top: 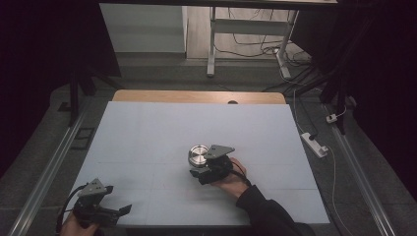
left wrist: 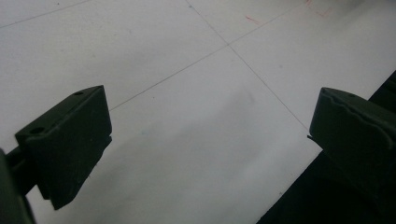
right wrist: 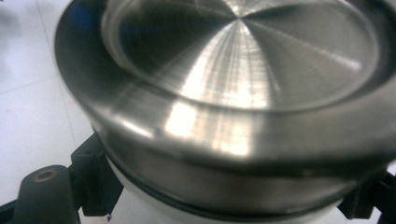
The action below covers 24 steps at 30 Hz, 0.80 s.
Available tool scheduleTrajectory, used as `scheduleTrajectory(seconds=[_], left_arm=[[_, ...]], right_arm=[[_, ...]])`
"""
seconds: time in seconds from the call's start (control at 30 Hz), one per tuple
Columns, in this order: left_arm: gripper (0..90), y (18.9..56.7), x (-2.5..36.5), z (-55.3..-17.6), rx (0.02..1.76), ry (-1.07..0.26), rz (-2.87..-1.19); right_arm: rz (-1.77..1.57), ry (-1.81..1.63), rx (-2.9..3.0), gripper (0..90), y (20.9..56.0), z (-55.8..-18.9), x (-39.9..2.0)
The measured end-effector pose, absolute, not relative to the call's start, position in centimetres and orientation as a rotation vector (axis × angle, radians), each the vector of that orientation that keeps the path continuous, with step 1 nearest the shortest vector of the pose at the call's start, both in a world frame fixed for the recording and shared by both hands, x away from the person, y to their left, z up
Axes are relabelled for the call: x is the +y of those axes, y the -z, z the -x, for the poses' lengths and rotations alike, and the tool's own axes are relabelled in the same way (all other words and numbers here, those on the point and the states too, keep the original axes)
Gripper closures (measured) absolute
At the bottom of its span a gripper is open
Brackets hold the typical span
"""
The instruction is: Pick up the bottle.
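A round container [top: 198, 155] with a brushed steel lid [right wrist: 243, 60] and a white body [right wrist: 140, 205] stands near the middle of the white table cover [top: 187, 123]. My right gripper [top: 197, 169] reaches it from the near side. In the right gripper view its black jaws sit on either side of the white body just under the lid, so my right gripper [right wrist: 229, 198] is shut on the container. My left gripper [top: 120, 210] rests at the near left corner of the table. In the left gripper view my left gripper [left wrist: 210, 140] stands wide open over bare cover, with nothing between its jaws.
The table's front edge [left wrist: 299, 186] runs close by the left gripper. A wooden strip [top: 196, 96] borders the far side. On the floor beyond lie a white power strip [top: 314, 144], cables and a white frame's legs [top: 212, 49].
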State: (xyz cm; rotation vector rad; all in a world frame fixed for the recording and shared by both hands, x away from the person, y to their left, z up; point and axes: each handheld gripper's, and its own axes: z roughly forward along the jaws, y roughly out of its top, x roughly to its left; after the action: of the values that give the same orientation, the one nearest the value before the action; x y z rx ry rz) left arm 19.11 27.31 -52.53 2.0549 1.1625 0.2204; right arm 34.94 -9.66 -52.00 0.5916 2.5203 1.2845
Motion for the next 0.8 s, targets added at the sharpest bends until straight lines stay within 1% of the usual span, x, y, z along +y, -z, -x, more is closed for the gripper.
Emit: scheduleTrajectory(seconds=[0.4, 0.8], left_arm=[[0.0, 52.5, 27.3, -19.1, 1.159, -0.218, -2.056], [0.0, 52.5, 27.3, -19.1, 1.159, -0.216, -2.056]], right_arm=[[-0.589, -1.318, 2.529, 14.9, 50.5, -34.6, -10.1], [-0.57, -1.356, 2.525, 14.9, 48.5, -33.2, -10.6]])
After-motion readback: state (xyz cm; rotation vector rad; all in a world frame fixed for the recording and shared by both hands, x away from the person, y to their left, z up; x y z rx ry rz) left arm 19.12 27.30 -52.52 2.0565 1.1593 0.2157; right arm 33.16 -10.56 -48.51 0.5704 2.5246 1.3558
